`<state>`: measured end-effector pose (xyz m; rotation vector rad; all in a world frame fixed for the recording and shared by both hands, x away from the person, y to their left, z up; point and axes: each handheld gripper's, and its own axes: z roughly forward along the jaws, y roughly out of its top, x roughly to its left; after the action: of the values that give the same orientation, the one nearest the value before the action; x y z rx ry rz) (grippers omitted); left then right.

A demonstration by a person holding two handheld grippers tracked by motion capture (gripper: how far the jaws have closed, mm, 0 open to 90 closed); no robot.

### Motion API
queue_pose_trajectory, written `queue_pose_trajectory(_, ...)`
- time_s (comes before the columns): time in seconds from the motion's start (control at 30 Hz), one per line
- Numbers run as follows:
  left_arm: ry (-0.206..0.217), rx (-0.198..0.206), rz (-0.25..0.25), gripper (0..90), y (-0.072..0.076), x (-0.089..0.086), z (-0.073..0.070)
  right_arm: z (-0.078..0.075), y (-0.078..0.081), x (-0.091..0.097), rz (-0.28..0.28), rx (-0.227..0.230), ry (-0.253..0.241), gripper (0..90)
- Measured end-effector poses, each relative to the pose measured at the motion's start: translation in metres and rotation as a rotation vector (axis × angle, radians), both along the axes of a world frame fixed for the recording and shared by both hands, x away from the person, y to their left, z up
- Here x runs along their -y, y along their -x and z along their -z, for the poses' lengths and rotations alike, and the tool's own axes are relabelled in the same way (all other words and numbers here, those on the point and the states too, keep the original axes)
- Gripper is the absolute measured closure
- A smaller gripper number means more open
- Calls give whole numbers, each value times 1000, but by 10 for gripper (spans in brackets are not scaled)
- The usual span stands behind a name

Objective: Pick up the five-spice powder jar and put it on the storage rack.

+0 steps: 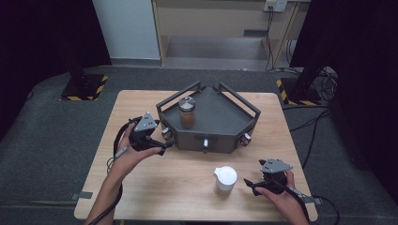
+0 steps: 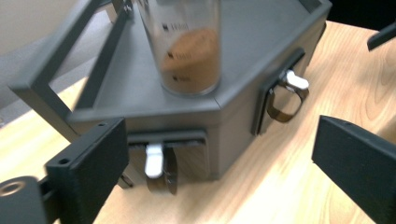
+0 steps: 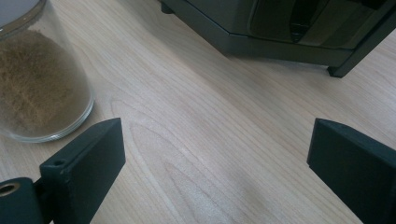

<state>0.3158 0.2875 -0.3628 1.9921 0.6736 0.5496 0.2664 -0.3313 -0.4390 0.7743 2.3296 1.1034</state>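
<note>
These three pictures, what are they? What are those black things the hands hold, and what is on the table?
A person sits at a wooden table and holds a grabbing tool in each hand. Each tool has two black fingers that can pinch things. The big picture looks down from above: the left gripper is near a grey tray, and the right gripper is beside a jar with a white lid. The other two pictures come from small cameras riding on the tools, looking out between their fingers. On the tray stands a jar of brown powder with a silver lid. Both tools are open and hold nothing.
</note>
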Motion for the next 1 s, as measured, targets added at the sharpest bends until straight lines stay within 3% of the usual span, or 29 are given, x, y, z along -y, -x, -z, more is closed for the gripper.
queue_pose_trajectory(0.2,8,-18,1,29,11,-3,19,0,-1,1,4,2,-6,49)
queue_pose_trajectory(0.37,-11,-49,-8,29,15,-3,28,-1,-1,0,-2,2,-4,49)
queue_pose_trajectory(0.63,-9,-46,-20,28,27,-10,50,-1,-1,1,-2,6,-8,48)
queue_pose_trajectory(0.83,-5,-67,-5,26,26,-18,68,-2,-1,1,-3,9,-6,48)
queue_pose_trajectory(1.0,-4,-80,23,29,25,-22,74,-1,-1,1,0,9,-5,48)
